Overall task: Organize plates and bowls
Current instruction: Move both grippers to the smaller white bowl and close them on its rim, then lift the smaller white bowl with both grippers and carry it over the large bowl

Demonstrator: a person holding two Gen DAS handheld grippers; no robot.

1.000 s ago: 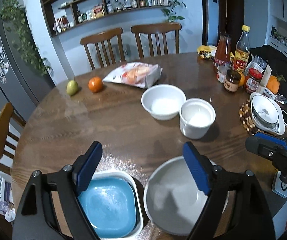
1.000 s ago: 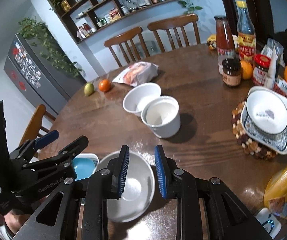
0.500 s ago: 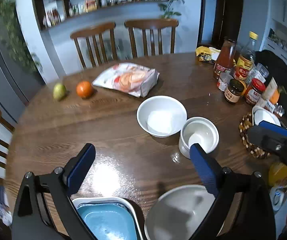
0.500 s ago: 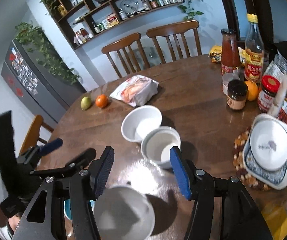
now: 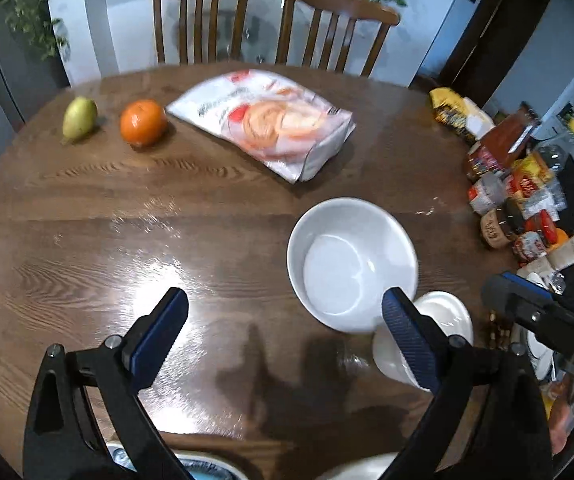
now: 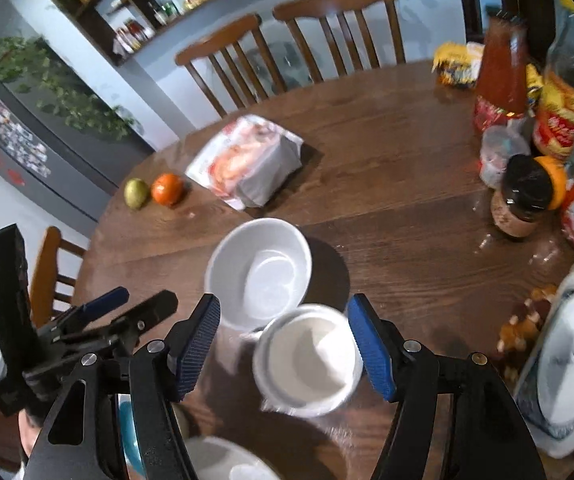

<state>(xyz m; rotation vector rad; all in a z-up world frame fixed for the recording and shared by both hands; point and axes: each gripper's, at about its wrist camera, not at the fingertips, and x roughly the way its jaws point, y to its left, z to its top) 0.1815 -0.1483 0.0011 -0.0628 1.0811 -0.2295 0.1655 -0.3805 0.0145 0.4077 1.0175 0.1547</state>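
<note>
Wide white bowl (image 6: pixel 261 272) and deep white cup (image 6: pixel 307 360), both mouth-up, touching mid-table (image 6: pixel 407 208). Right gripper (image 6: pixel 283 350) opening astride cup, untouching. Left gripper (image 5: pixel 283 336) released, empty. Near-edge dishes cut off.

We hold our left gripper (image 5: pixel 283 332) tilted steeply downward with its blue-padded jaws spread wide and nothing between the pads. Our right gripper (image 6: pixel 283 348) points down at a similar slant beside it, its jaws opening, the pads clear of any contact. Each gripper shows at the edge of the other's view.
</note>
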